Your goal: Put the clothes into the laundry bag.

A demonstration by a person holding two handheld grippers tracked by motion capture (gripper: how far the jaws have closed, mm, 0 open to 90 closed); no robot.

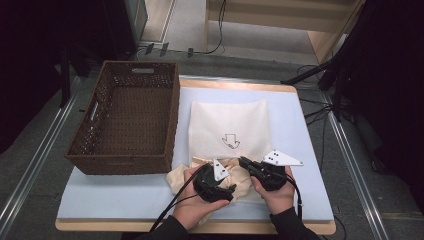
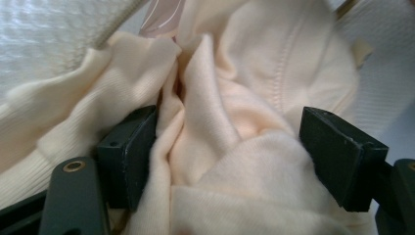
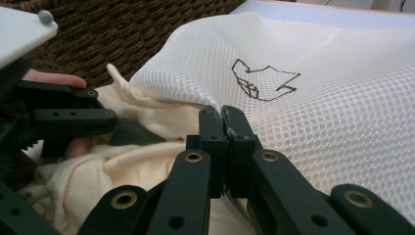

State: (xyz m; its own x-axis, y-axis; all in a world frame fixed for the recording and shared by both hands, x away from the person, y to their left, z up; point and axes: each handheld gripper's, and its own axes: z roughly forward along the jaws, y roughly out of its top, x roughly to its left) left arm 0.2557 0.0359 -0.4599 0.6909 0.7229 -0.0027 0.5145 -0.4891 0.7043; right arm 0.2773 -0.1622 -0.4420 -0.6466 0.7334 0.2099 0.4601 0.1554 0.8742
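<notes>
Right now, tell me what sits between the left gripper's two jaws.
Bunched cream garment fills the gap of the left gripper; its jaws stand apart, as the left gripper view shows.

Black tongs (image 1: 235, 187) with brass screws, grey three-cornered plates, trailing cables, dark sleeves.

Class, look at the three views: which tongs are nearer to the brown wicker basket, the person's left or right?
Left. The left tongs sit in the cream garment, just off the basket front corner. The right tongs lie farther along, clamped on the mesh bag edge.
</notes>
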